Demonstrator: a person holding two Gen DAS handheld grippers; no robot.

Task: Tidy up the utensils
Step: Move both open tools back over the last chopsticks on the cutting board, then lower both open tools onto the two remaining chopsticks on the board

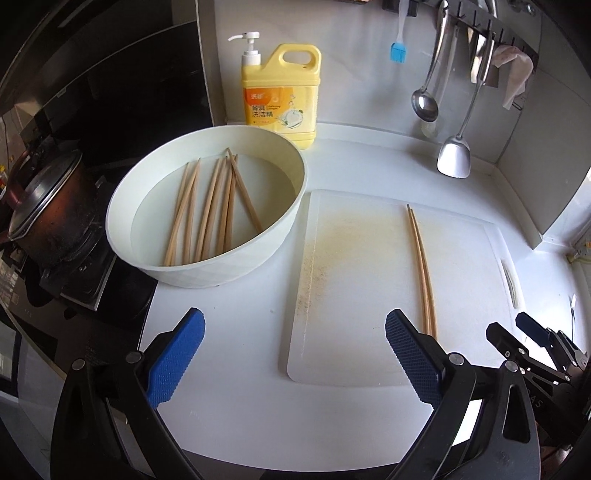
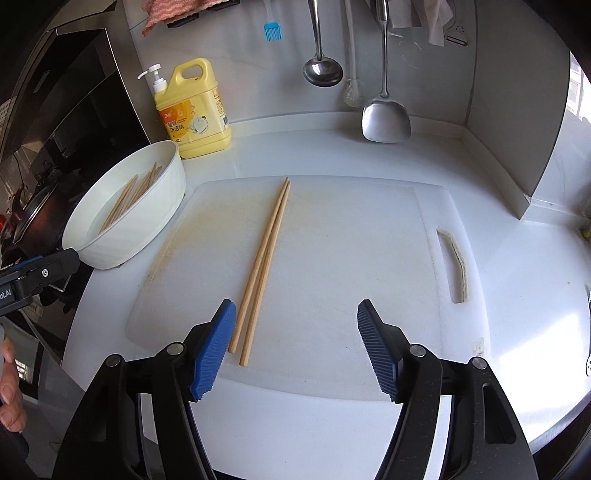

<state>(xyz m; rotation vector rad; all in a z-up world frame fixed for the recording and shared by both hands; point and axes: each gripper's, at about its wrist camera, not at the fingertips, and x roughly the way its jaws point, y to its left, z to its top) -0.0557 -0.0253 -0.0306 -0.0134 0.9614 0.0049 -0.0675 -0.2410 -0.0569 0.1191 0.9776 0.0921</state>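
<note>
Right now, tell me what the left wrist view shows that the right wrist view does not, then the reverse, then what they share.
Only the left wrist view: the dark lidded pot on the stove, and the right hand-held gripper. Only the right wrist view: the red-striped cloth, a metal peeler and part of the left hand-held gripper's body. Both: the white round basin holding wooden chopsticks, a pair of chopsticks on the white cutting board, the yellow detergent jug, and the hanging steel ladle and spatula.

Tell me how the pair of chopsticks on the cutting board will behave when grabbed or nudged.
The chopsticks look like thin straight wood, so probably stiff and light. They lie loose, side by side on the flat cutting board, so a nudge would likely slide them or split the pair. Being slim and flat on the board, they may slip from the open right hand-held gripper.
</note>
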